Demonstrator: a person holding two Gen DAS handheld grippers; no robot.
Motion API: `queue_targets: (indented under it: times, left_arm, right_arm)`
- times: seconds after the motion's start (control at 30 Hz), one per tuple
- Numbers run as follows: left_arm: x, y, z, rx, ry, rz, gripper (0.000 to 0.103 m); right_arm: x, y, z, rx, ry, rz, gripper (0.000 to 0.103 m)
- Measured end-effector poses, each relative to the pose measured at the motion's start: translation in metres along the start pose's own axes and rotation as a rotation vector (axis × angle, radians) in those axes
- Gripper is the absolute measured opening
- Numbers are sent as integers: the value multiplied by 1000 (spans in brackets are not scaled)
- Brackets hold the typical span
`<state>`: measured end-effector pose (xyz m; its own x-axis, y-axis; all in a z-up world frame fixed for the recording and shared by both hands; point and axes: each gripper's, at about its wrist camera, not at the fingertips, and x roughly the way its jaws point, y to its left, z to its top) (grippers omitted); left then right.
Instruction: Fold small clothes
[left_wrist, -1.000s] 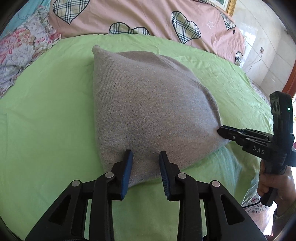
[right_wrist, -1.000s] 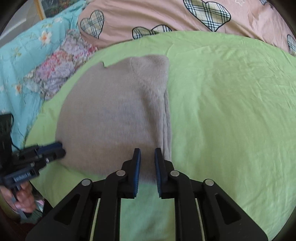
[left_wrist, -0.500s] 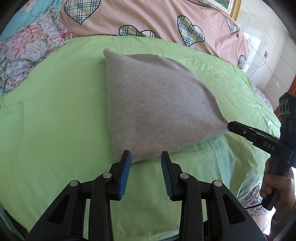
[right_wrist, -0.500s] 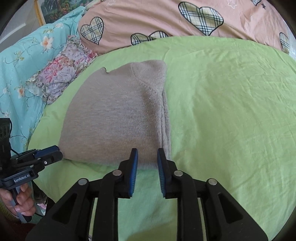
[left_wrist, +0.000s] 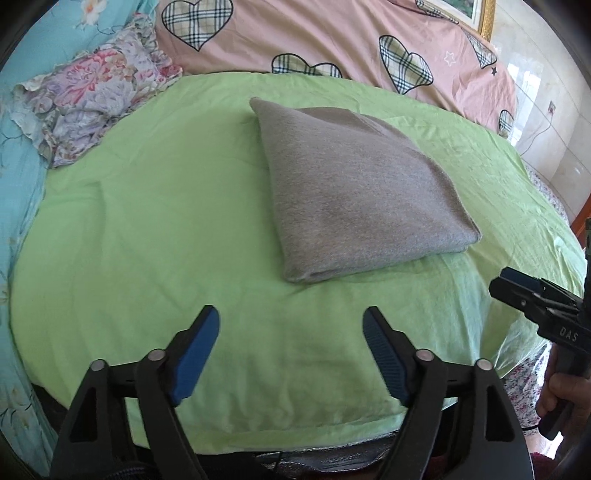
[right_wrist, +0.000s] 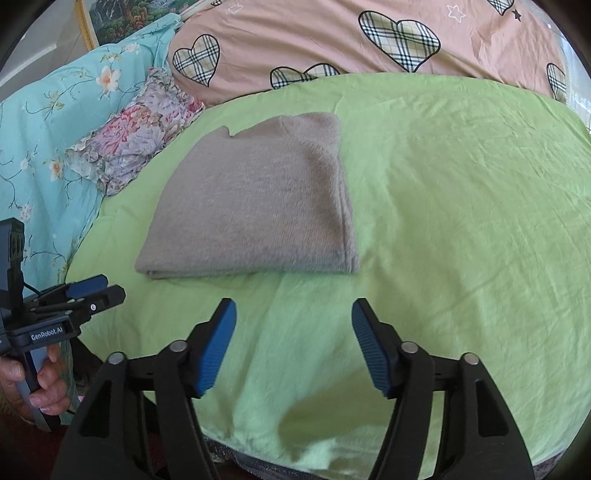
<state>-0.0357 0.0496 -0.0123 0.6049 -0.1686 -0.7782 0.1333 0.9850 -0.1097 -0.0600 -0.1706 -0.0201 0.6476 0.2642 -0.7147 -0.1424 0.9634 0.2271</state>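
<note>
The left gripper (left_wrist: 290, 332) and right gripper (right_wrist: 293, 325) had just opened, empty; withdrawal should clear the folded grey sweater (left_wrist: 354, 192) undisturbed.

There is one folded grey sweater (left_wrist: 354, 195) on one green sheet (left_wrist: 155, 236), two grippers, one pink heart-patterned quilt (left_wrist: 332, 37) and one floral pillow (left_wrist: 92, 92).

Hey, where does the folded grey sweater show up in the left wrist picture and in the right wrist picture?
Left wrist view: the folded grey sweater lies right of centre on the green sheet, beyond the open left gripper.
Right wrist view: the sweater lies left of centre, beyond the open right gripper.
Shared landmark: the floral pillow, left of the sweater in both.
</note>
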Motion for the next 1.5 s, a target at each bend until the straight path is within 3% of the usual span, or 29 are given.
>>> queue_targets:
  times: [0.3,0.57,0.97,1.5]
  left_arm:
    - [-7,0,0,15,-17,116,84]
    - [3,-3,22,25,1,121,87]
    - [8,-15,62,63,-12,211,94]
    - [23,-20,88,75,-17,217,97]
  right_arm:
    - [3,12,-10,-52,23,13,82]
    - [8,13,8,-70,14,19,86]
    - [22,17,46,-92,50,50,89]
    - [36,11,92,-80,40,73,90]
